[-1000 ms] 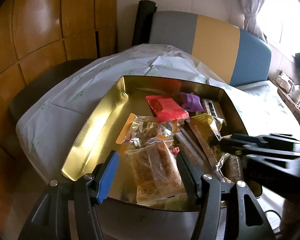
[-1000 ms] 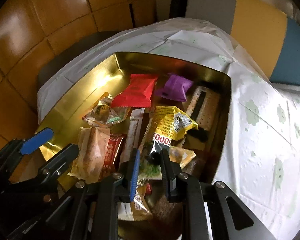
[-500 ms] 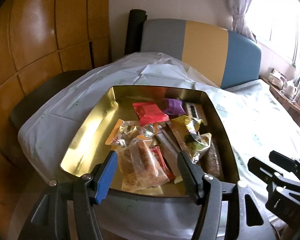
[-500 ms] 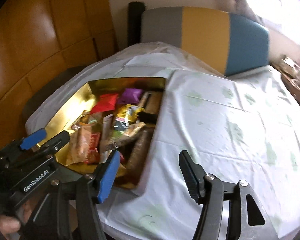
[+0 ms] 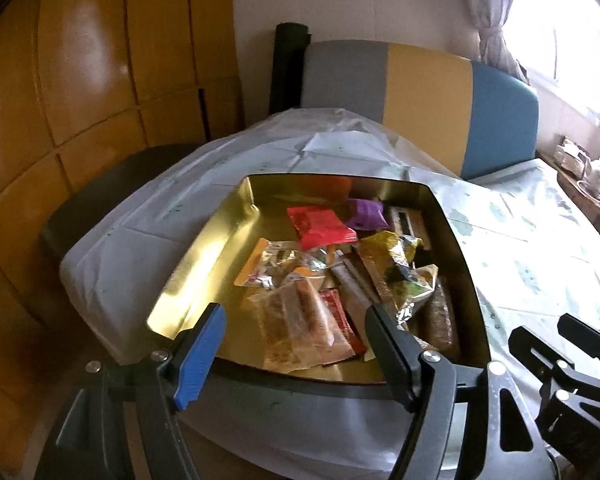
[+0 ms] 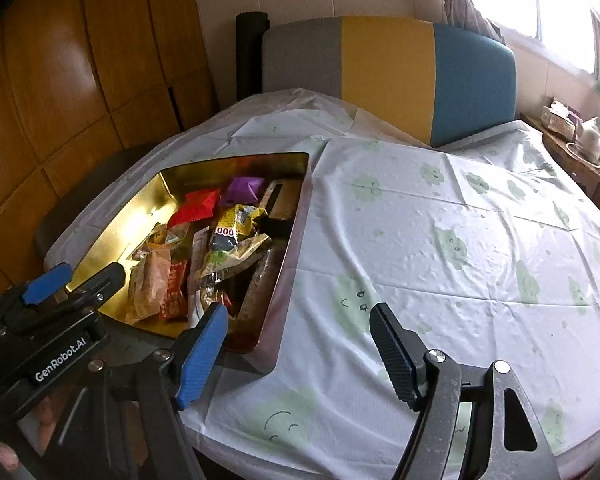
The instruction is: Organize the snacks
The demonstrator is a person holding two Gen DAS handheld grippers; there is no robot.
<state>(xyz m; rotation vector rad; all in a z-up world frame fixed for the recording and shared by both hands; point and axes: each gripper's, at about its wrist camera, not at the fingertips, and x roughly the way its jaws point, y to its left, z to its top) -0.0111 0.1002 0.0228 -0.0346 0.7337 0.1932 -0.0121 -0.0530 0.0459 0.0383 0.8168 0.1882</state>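
- The snacks [image 5: 332, 276] are all piled in the gold tin [image 5: 204, 264], which sits on the tabletop [image 6: 440, 240] at its left side, with bare flowered cloth stretching away to the right.
- In the pile: a red packet [image 5: 320, 226] and a purple packet [image 5: 366, 213] at the far end, a yellow packet [image 5: 396, 254] toward the right wall, and a clear-wrapped biscuit pack [image 5: 300, 326] at the near edge.
- That biscuit pack runs lengthways from near to far, roughly in line with the way the left tongs [image 5: 296, 344] point.
- Left tongs: spread wide, having just opened further, nothing pinched. The biscuit pack shows in the gap between the blue pad and the black one, but the pads are clear of it.
- Right tongs [image 6: 300, 340]: also spread, jaws just opened, and empty. They hover over bare cloth just right of the tin's near right corner, so the snacks lie up and to their left.
- My read: the left hand is the nearer one to the pile, sitting straight in front of the tin's near rim; the right would have to swing back leftward to reach anything.
- With every wrapper inside the tin, this looks like a late point in the job, or a pause between picks.
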